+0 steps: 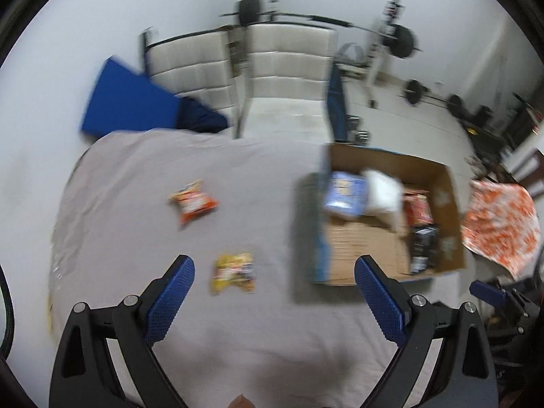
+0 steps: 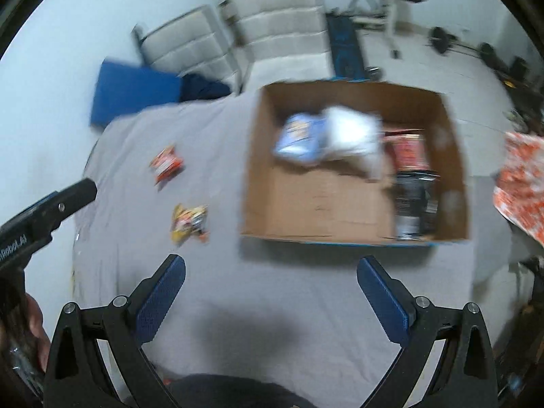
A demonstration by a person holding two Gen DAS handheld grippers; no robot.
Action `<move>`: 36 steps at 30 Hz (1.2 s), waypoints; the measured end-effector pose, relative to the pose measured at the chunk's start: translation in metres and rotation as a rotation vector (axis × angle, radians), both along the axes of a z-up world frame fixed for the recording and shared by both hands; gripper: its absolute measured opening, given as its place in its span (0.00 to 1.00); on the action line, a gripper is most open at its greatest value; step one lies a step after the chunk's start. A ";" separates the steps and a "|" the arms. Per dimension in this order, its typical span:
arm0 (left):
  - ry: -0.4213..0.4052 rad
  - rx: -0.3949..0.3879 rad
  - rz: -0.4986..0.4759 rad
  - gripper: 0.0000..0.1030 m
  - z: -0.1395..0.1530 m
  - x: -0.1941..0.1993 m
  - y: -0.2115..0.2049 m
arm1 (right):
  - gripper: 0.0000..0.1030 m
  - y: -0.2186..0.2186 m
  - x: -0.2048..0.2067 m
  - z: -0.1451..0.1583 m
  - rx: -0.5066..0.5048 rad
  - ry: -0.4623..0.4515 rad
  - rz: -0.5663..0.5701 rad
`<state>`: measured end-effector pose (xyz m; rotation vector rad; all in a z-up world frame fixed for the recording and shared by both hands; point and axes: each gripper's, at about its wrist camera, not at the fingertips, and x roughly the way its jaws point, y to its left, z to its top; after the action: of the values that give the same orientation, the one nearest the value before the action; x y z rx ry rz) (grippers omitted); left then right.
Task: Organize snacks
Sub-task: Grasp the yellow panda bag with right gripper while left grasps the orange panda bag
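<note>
Both the left gripper (image 1: 273, 273) and right gripper (image 2: 270, 272) are held spread and empty above the table (image 1: 258, 323), two packets (image 1: 234, 272) lying left of the box (image 2: 340, 204).

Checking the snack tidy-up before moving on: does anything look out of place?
Yes: two packets lie loose on the grey cloth, an orange packet and a yellow packet, left of the cardboard box that holds the other snacks.

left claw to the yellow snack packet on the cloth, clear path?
Probably yes. The left claw is open and empty, and the yellow snack packet lies flat on the grey cloth just ahead of its left finger, with nothing between. The cardboard box sits off to the right.
</note>
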<state>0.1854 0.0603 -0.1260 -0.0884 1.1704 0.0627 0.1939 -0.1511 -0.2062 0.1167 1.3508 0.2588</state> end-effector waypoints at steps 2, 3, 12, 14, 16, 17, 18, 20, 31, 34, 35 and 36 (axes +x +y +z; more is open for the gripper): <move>0.031 0.027 0.060 0.94 -0.011 -0.001 0.032 | 1.00 0.037 0.010 -0.015 0.028 0.035 0.056; 0.044 0.036 0.087 0.94 -0.017 -0.002 0.047 | 1.00 0.059 0.016 -0.025 0.035 0.059 0.084; 0.171 0.063 0.267 0.94 -0.086 -0.005 0.153 | 1.00 0.182 0.068 -0.163 0.030 0.331 0.127; 0.213 0.064 0.290 0.94 -0.111 -0.002 0.171 | 0.99 0.195 0.073 -0.195 0.015 0.384 0.105; 0.249 0.057 0.307 0.94 -0.129 0.002 0.185 | 0.98 0.204 0.076 -0.217 0.012 0.409 0.087; 0.272 0.046 0.314 0.94 -0.139 0.005 0.190 | 0.95 0.209 0.078 -0.229 -0.008 0.423 0.080; 0.287 0.030 0.319 0.94 -0.148 0.008 0.195 | 0.89 0.211 0.078 -0.237 -0.010 0.434 0.074; 0.314 0.007 0.328 0.94 -0.163 0.013 0.201 | 0.74 0.217 0.079 -0.251 -0.014 0.460 0.079; 0.339 -0.174 0.308 0.94 -0.187 0.092 0.205 | 0.52 0.219 0.105 -0.231 -0.079 0.402 0.096; 0.363 -0.248 0.302 0.94 -0.199 0.126 0.204 | 0.52 0.214 0.124 -0.224 -0.100 0.371 0.072; 0.366 -0.262 0.300 0.94 -0.202 0.135 0.205 | 0.52 0.212 0.129 -0.222 -0.109 0.362 0.065; 0.377 -0.274 0.298 0.94 -0.208 0.146 0.204 | 0.52 0.211 0.136 -0.220 -0.119 0.352 0.057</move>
<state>0.3311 0.2641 -0.3340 -0.5108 1.5307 0.1878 0.3297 0.0599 -0.4266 0.0233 1.7179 0.2109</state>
